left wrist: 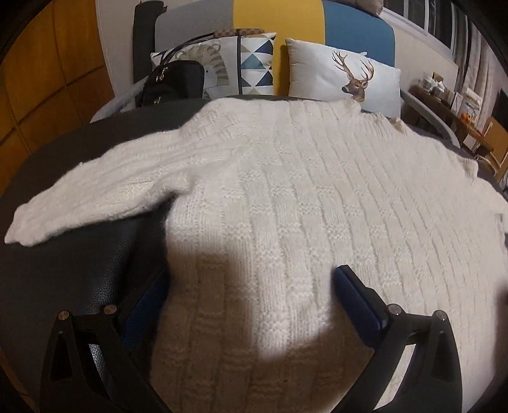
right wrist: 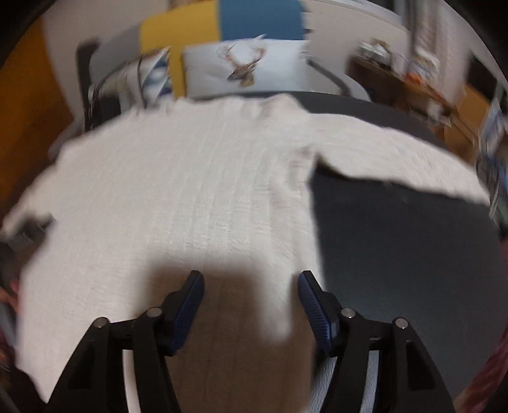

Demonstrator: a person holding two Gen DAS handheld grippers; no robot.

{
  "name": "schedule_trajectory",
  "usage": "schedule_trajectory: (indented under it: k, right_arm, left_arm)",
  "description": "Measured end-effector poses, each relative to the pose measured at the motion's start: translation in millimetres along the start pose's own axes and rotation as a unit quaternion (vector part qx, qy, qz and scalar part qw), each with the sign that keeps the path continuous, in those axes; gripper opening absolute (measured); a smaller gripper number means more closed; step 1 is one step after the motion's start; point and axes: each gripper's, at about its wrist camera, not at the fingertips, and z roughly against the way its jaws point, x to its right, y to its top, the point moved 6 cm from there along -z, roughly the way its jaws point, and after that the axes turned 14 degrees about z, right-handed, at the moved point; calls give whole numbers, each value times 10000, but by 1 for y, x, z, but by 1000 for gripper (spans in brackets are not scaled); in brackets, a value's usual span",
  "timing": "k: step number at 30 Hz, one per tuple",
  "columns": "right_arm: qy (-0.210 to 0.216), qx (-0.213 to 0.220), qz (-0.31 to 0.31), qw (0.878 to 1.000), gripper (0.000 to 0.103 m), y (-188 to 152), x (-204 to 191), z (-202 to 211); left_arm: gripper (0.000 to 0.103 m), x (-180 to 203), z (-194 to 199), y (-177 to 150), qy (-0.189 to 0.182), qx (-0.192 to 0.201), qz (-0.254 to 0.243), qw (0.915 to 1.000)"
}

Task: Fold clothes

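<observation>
A: Sweater (left wrist: 285,190) status, left wrist view?
B: Spread flat on dark bed (left wrist: 79,270); sleeve (left wrist: 95,190) toward 9 o'clock. Left claw (left wrist: 250,292) wide open, empty, straddling the side hem.
A: Right wrist view?
B: Blurred. Right claw (right wrist: 250,295) open, empty, over the hem edge. Recommendation: pinch both hem corners evenly before folding.

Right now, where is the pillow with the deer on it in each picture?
Left wrist view: the deer pillow sits upper right, just behind the white sweater.
Right wrist view: the deer pillow is top centre, blurred.
Shared landmark: the yellow and blue panel behind it.
</observation>
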Motion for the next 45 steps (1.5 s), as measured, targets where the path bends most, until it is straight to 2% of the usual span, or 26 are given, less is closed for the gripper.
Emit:
schedule_trajectory:
  k: [3, 7, 9, 12, 16, 17, 18, 20, 22, 24, 26, 30, 34, 37, 41, 43, 45]
  right_arm:
    - [623, 388, -286, 9969, 62, -7, -23, 23]
    - [780, 186, 201, 9966, 62, -23, -75, 2]
    - [337, 245, 650, 9970, 59, -30, -83, -2]
    - [-260, 152, 971, 9948, 59, -41, -64, 2]
    - [-322, 136, 370, 9987, 59, -56, -17, 12]
    - [-274, 86, 258, 9993, 56, -55, -10, 17]
    - [-83, 136, 103, 9998, 54, -51, -6, 20]
    - [302, 549, -276, 9977, 50, -34, 4, 30]
    - [518, 737, -653, 9938, 42, -1, 20, 19]
    - [406, 718, -822, 9932, 30, 27, 40, -3]
    - [290, 586, -709, 9953, 18, 52, 51, -29]
    - [160, 310, -616, 9975, 15, 67, 68, -70]
    - [-22, 54, -631, 9980, 1, 75, 92, -105]
    - [-150, 76, -659, 9977, 0, 72, 104, -102]
    - [-513, -63, -372, 9980, 1, 76, 91, -93]
    - [-370, 107, -454, 9982, 6, 77, 75, -75]
    - [-140, 264, -323, 9990, 6, 76, 44, -56]
  left_arm:
    - [103, 1, 2, -3, 11, 29, -10, 10000]
    - [103, 2, 4, -4, 28, 49, -25, 10000]
    - [103, 0, 6, -4, 14, 47, -11, 10000]
    - [103, 0, 7, -5, 31, 55, -23, 10000]
    - [103, 1, 8, -6, 51, 62, -39, 10000]
    - [103, -1, 10, -6, 52, 60, -39, 10000]
    - [103, 0, 10, -6, 53, 61, -40, 10000]
    - [103, 1, 9, -6, 69, 70, -55, 9999]
    - [103, 1, 9, -6, 77, 78, -61, 9999]
    - [103, 1, 9, -6, 80, 88, -64, 9999]
    - [103, 1, 9, -6, 70, 92, -60, 9999]
    - [103, 1, 8, -6, 86, 117, -87, 9999]
    - [103, 1, 6, -7, 66, 133, -80, 9999]
    - [103, 1, 6, -7, 72, 159, -95, 9998]
    - [103, 0, 5, -7, 48, 160, -92, 9998]
    - [103, -1, 5, -6, 34, 156, -87, 9998]
    - [103, -1, 4, -6, 43, 159, -95, 9998]
